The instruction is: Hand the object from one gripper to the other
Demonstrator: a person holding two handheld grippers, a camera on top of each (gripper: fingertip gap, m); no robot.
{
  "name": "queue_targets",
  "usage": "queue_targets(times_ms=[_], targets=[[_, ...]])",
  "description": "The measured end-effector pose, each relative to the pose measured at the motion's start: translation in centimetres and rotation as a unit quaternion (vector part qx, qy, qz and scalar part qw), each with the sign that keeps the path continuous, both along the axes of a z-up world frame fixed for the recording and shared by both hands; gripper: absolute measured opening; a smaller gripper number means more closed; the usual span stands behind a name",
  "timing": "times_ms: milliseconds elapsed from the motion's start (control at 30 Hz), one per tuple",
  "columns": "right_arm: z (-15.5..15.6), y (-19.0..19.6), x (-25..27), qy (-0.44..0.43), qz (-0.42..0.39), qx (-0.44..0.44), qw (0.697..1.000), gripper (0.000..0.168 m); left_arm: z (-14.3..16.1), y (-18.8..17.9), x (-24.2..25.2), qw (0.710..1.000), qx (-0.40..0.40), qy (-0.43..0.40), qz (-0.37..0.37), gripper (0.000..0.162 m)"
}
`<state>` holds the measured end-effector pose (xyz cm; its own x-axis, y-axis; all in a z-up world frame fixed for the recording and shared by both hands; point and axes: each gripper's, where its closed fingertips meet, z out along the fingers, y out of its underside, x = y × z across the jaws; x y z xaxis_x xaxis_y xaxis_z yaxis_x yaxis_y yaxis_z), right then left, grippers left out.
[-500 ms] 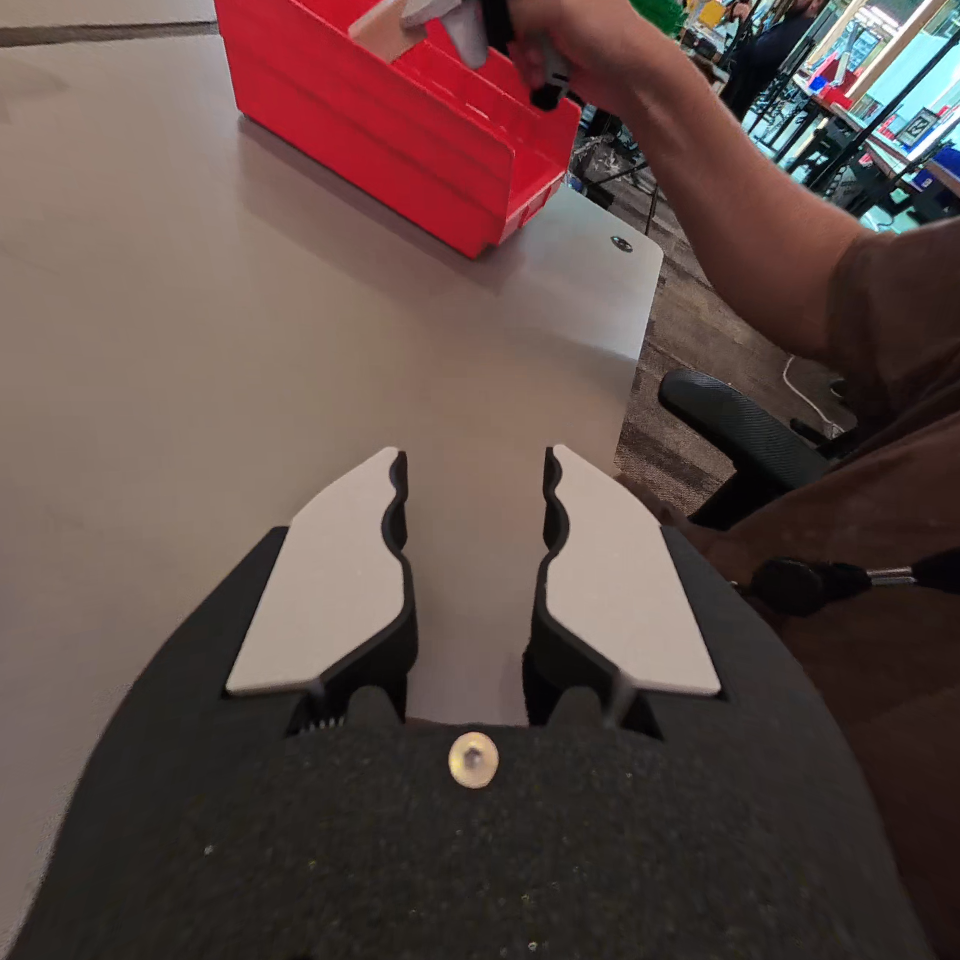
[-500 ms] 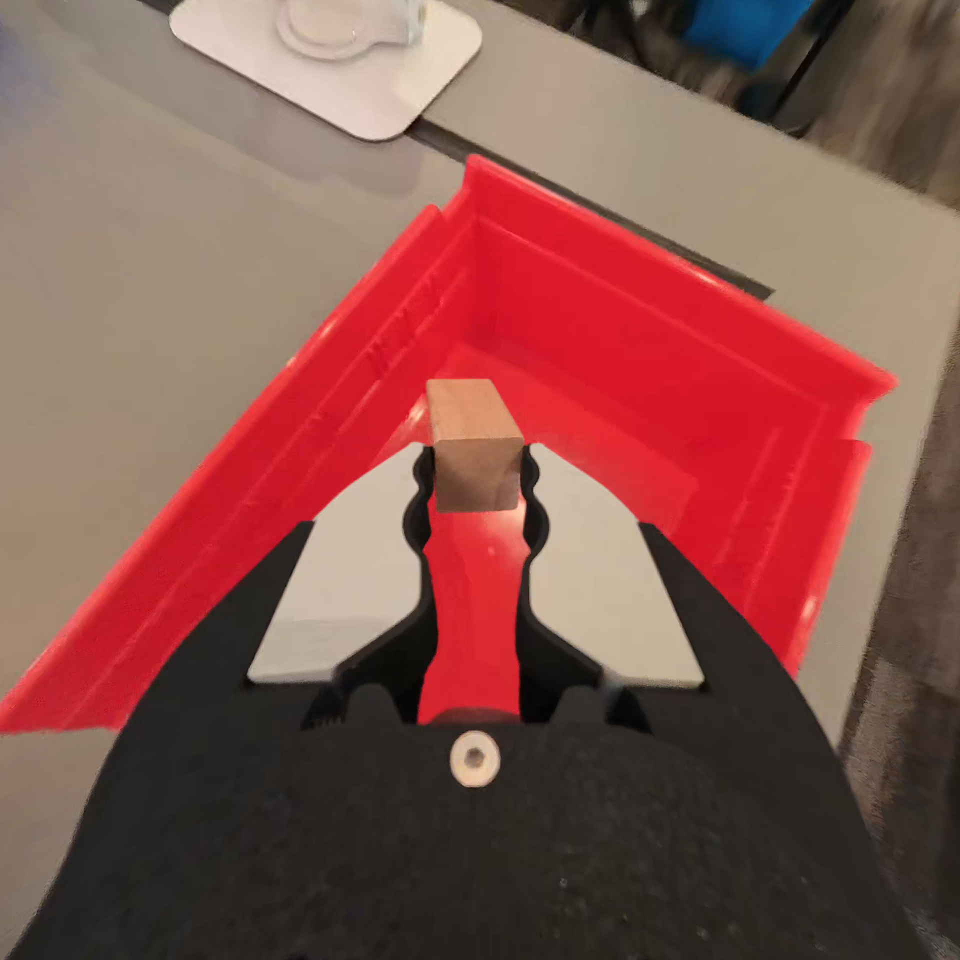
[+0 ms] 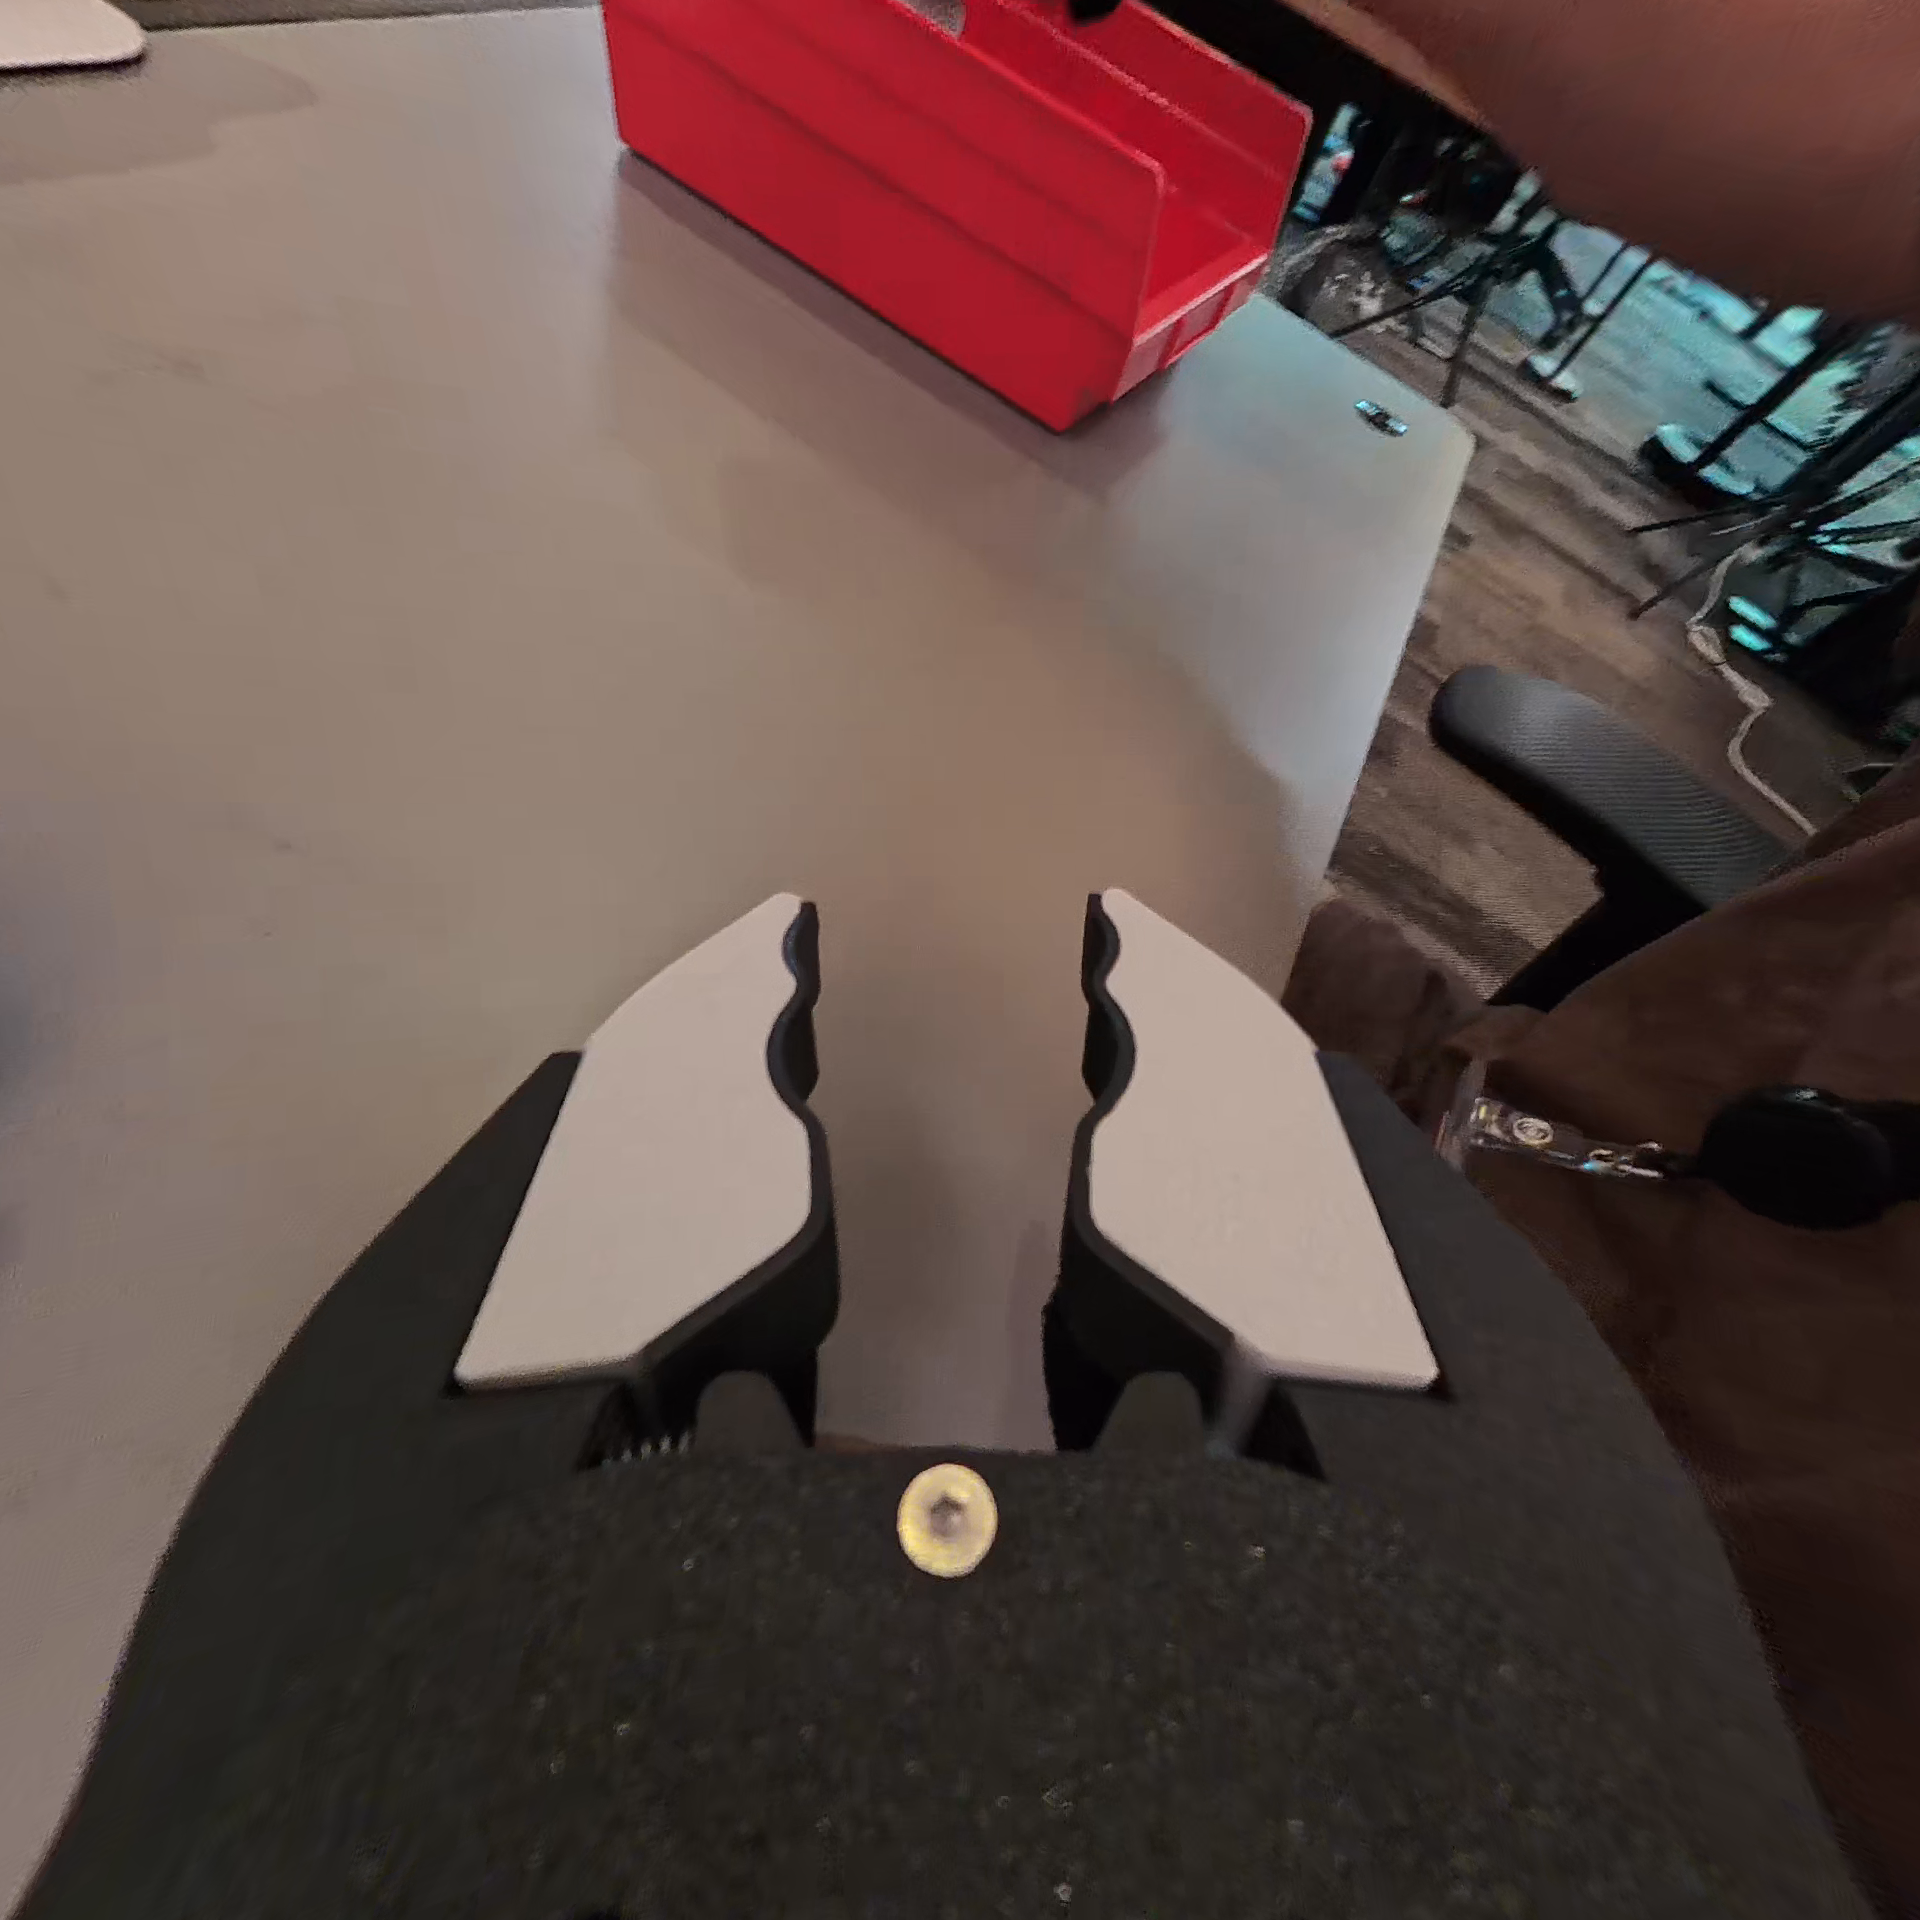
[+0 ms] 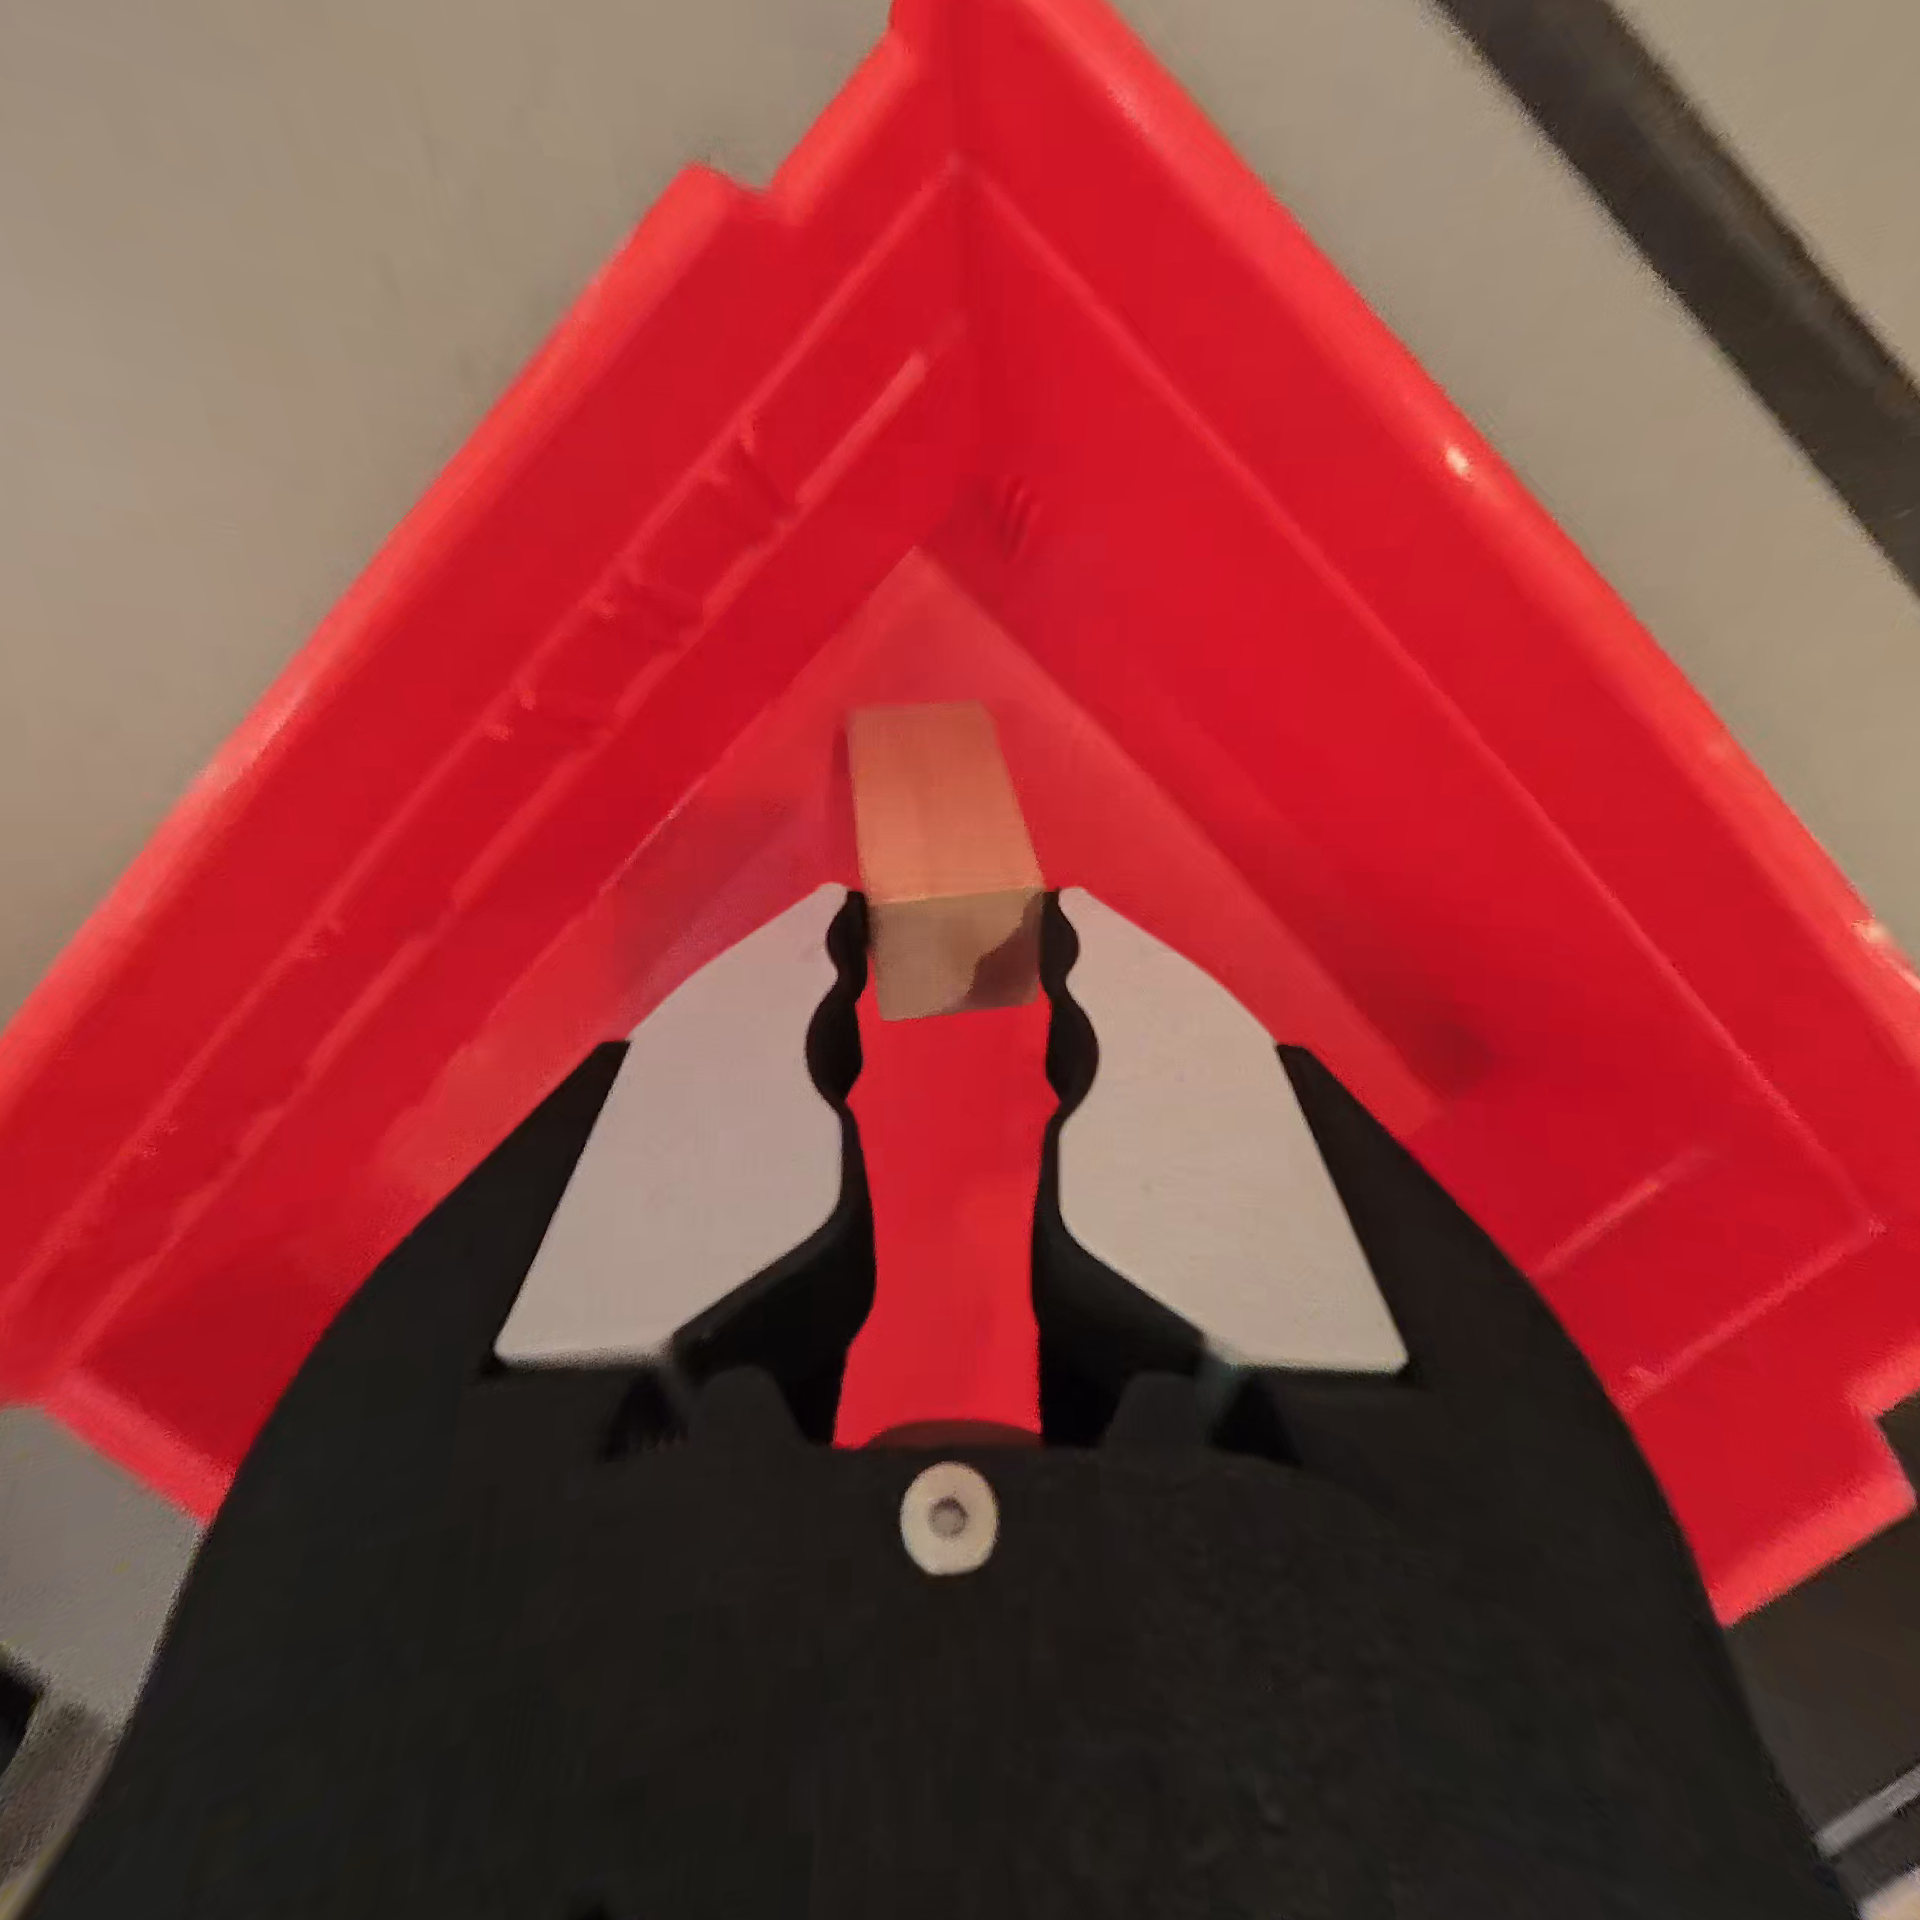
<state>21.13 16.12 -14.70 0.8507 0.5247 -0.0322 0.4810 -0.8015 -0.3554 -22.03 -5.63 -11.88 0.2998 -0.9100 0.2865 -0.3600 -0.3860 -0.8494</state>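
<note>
My right gripper [image 4: 951,920] is shut on a small wooden block [image 4: 940,831], which sticks out forward from between the fingertips. It holds the block inside the red bin [image 4: 1299,582], near the bin's far corner and above its floor. My left gripper [image 3: 948,914] is open and empty, low over the grey table [image 3: 416,582], well short of the red bin [image 3: 914,197] at the far side. The right gripper is almost out of the left wrist view; only a dark bit shows at the top edge.
The table's right edge [image 3: 1382,665] runs close to my left gripper, with a black chair armrest [image 3: 1600,790] and a person's brown sleeve [image 3: 1662,1351] beyond it. A white mat corner [image 3: 62,36] lies at the far left. A dark seam [image 4: 1704,239] crosses the table behind the bin.
My right gripper has moved lower and deeper into the red bin with the block. The left gripper's view has shifted; the bin now sits farther right, and the right hand has left the frame.
</note>
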Motion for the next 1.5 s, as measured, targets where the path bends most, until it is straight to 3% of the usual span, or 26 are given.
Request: queue_targets(times_ms=[200, 467, 833, 933, 1033, 1133, 1200, 1333, 1500], targets=[[-0.2, -0.8, 0.9, -0.041, 0.035, -0.101, 0.993, 0.032, -0.5, -0.6, -1.3, 1.000, -0.006, 0.002, 0.015, 0.049], [-2.2, -1.5, 2.5, -0.110, 0.053, -0.118, 0.986, 0.032, -0.7, -0.3, -2.4, 0.999, -0.010, -0.001, 0.031, 0.049], [-3.7, 0.2, 1.7, -0.084, 0.037, -0.091, 0.992, 0.032, -0.9, 0.2, -2.7, 0.999, -0.002, 0.006, 0.034, 0.049], [-2.2, 0.3, 1.1, -0.064, 0.025, -0.044, 0.997, 0.048, -1.1, 0.6, -2.9, 0.999, -0.004, 0.007, 0.037, 0.052], [2.8, -0.4, 0.1, -0.024, -0.022, 0.066, 0.997, 0.054, -1.0, 1.2, -3.7, 0.999, -0.003, 0.009, 0.049, 0.054], [8.9, -3.6, -3.6, 0.053, -0.080, 0.224, 0.970, 0.054, 0.6, 3.0, -5.9, 0.997, 0.008, 0.008, 0.079, 0.055], [11.0, -7.4, -8.9, 0.141, -0.070, 0.287, 0.945, 0.058, 2.4, 5.2, -8.1, 0.994, 0.026, 0.019, 0.100, 0.055], [9.7, -14.6, -20.8, 0.277, 0.014, 0.287, 0.917, 0.059, 4.1, 11.8, -13.0, 0.979, 0.069, 0.146, 0.123, 0.057], [5.6, -19.7, -31.0, 0.362, 0.099, 0.224, 0.899, 0.060, 2.7, 21.6, -17.3, 0.923, 0.064, 0.339, 0.168, 0.058]])
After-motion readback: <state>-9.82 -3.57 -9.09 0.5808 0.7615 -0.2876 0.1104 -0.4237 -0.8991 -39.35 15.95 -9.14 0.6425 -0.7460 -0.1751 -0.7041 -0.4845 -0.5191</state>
